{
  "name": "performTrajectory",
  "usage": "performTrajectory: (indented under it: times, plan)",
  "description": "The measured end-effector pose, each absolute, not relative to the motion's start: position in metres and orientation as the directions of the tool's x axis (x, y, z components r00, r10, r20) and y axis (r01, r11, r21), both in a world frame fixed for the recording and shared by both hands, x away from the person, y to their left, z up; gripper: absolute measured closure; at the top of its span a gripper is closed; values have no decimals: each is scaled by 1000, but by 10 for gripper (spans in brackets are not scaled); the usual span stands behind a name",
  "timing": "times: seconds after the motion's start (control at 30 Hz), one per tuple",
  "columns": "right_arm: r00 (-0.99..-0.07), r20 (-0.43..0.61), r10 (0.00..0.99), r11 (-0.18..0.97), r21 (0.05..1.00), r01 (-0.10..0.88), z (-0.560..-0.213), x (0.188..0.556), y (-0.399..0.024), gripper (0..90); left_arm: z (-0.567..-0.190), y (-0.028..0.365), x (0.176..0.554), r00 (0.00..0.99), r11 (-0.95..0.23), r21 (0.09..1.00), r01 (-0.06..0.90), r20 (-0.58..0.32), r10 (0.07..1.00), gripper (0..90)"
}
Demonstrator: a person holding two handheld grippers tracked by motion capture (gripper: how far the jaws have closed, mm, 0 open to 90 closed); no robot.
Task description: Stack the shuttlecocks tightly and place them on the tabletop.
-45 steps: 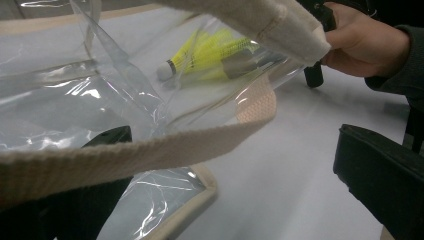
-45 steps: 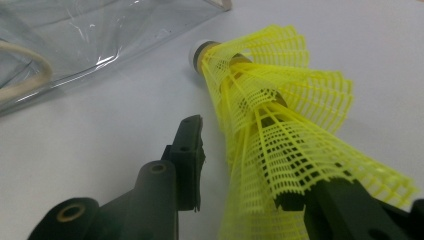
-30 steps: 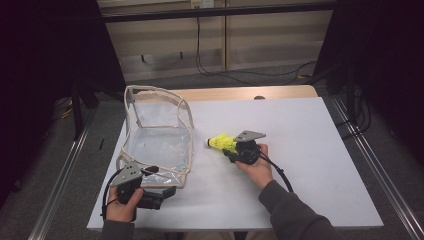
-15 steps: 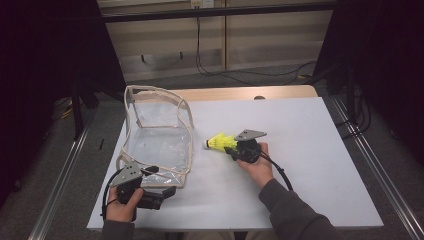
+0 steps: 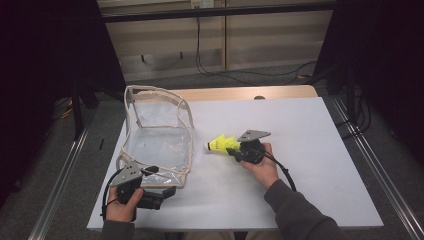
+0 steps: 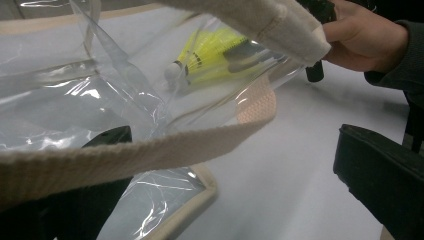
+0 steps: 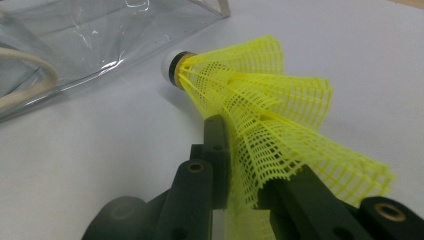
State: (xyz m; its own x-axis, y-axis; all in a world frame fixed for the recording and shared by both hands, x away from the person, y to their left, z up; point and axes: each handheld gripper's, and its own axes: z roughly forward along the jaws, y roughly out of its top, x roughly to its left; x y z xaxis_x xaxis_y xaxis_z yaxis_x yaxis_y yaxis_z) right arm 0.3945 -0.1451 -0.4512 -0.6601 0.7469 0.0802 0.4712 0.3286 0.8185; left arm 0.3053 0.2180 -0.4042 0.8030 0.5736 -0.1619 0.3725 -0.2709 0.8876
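1. Here, the shuttlecock has a skirt of bright yellow plastic mesh, fanned and creased into flat folds, with a rounded white cork tip ringed in black; it lies just off the white counter, tip toward the bag.
2. The right tongs, matte black with screw holes, pinch the mesh skirt between their jaws; the jaws have just been closing onto it.
3. The bag is glossy, crinkled clear plastic, box-shaped, edged in coarse cream woven webbing; it stands open beside the shuttlecock, near but apart.
4. The left tongs lie at the bag's near corner with one black jaw behind the film and the strap across them; whether they press together cannot be told.
5. Compared with a second earlier, bag, shuttlecock and both hands sit in the same places.
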Motion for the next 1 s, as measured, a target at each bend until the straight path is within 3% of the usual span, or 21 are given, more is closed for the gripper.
performTrajectory:
  times: [0.5,1.0]
  plan:
    - [-691,61,720,368,811,455,-445,382,-157,824,-404,218,305,801,-272,886,374,-161,577,31]
    - [-664,131,736,289,827,483,-450,383,-147,669,-404,217,305,801,-273,887,373,-159,577,31]
